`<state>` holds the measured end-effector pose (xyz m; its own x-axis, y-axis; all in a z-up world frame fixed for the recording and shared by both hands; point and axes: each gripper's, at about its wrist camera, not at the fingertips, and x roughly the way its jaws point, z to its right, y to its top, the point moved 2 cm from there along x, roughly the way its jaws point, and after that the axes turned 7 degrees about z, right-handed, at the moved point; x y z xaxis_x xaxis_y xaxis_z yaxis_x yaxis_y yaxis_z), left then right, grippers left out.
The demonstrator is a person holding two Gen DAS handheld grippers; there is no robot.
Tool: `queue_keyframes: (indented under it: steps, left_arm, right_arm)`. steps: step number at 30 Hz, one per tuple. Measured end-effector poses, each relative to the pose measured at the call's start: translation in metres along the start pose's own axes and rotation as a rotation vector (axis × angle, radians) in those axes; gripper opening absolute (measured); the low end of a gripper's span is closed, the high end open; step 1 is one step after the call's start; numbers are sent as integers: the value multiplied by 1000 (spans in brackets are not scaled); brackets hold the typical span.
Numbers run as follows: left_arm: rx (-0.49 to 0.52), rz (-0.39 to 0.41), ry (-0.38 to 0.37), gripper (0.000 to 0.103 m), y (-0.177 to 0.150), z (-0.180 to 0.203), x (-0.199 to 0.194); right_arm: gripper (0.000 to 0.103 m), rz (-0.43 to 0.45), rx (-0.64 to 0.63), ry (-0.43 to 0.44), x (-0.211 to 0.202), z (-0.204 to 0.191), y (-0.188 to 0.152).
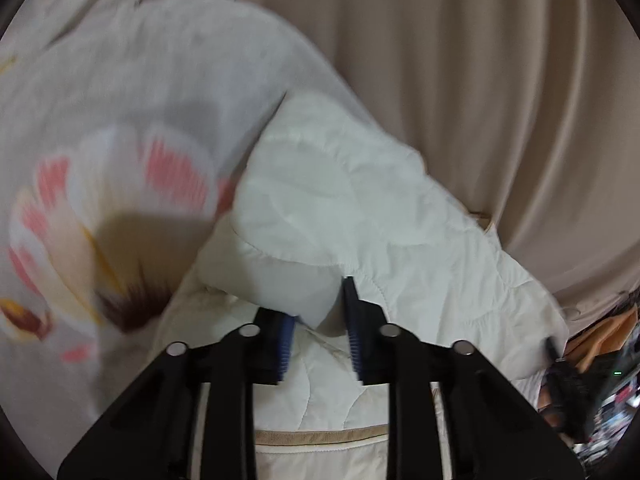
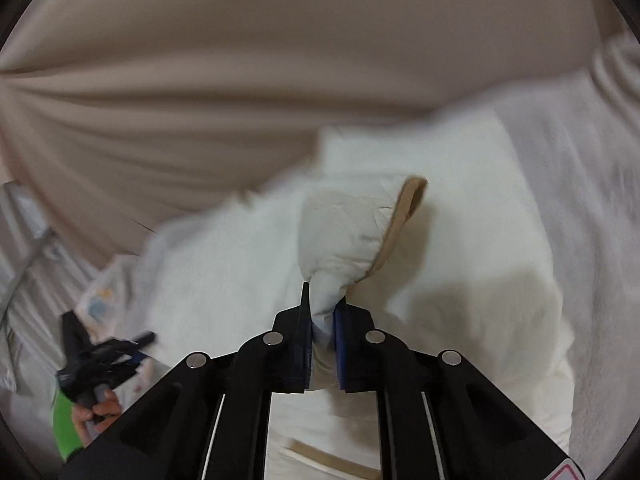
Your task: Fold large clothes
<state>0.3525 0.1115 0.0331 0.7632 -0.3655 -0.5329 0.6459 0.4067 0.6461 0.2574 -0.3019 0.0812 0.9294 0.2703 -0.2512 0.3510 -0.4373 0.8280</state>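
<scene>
A large cream quilted blanket (image 1: 360, 200) with a tan border lies on a bed. In the left wrist view my left gripper (image 1: 318, 320) stands part open, with a fold of the blanket bulging between its blue pads (image 1: 354, 340); I cannot tell if it grips. In the right wrist view my right gripper (image 2: 323, 320) is shut on a bunched corner of the blanket (image 2: 352, 232), whose tan edge (image 2: 404, 216) curls upward. The left gripper also shows in the right wrist view (image 2: 96, 364) at the lower left, held by a hand.
A sheet with a large pink flower print (image 1: 100, 200) covers the bed to the left. Beige curtains (image 1: 480, 80) hang behind the bed. Cluttered items (image 1: 600, 360) sit at the far right. A white sheet (image 2: 580, 200) lies to the right.
</scene>
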Motion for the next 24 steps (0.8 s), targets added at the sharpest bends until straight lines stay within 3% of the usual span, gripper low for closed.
queue_keyframes:
  steps: [2, 3, 5, 6, 8, 9, 10, 11, 12, 13, 15, 19, 22, 23, 24]
  left_arm:
    - [52, 39, 16, 20, -1, 6, -6]
    - [82, 32, 19, 20, -6, 10, -1]
    - [139, -40, 85, 20, -20, 13, 25]
    - [170, -85, 101, 24, -30, 13, 41]
    - [165, -66, 107, 25, -38, 6, 37]
    - [165, -64, 98, 30, -38, 5, 31]
    - [160, -72, 87, 42, -38, 3, 19]
    - [148, -77, 76, 50, -37, -2, 6]
    - [135, -79, 64, 64, -38, -8, -9]
    - [133, -82, 64, 78, -39, -14, -23]
    - [152, -108, 74, 86, -50, -29, -54]
    - [184, -231, 73, 89, -88, -63, -96]
    - [140, -327, 13, 88, -127, -80, -111]
    - [149, -324, 8, 87, -135, -79, -115]
    - [193, -303, 27, 77, -140, -76, -120]
  right_arm:
    - [8, 81, -5, 36, -18, 1, 8]
    - [8, 52, -5, -22, -10, 14, 4]
    - [8, -158, -5, -215, 39, 53, -24]
    - [9, -218, 13, -237, 53, 67, -36]
    - [10, -185, 74, -207, 43, 71, -39]
    - [23, -166, 84, -208, 33, 67, -35]
    - [36, -142, 78, -217, 16, 62, -31]
    - [43, -126, 62, -218, 0, 59, -30]
    - [53, -120, 36, -219, -21, 53, -32]
    - [59, -137, 8, -231, -40, 50, -38]
    - [64, -203, -35, -243, -80, 51, -58]
    - [70, -323, -25, -273, -158, 70, -116]
    - [71, -378, 2, -272, -200, 78, -157]
    - [71, -389, 18, -265, -207, 80, -167]
    - [71, -389, 25, -263, -210, 78, -173]
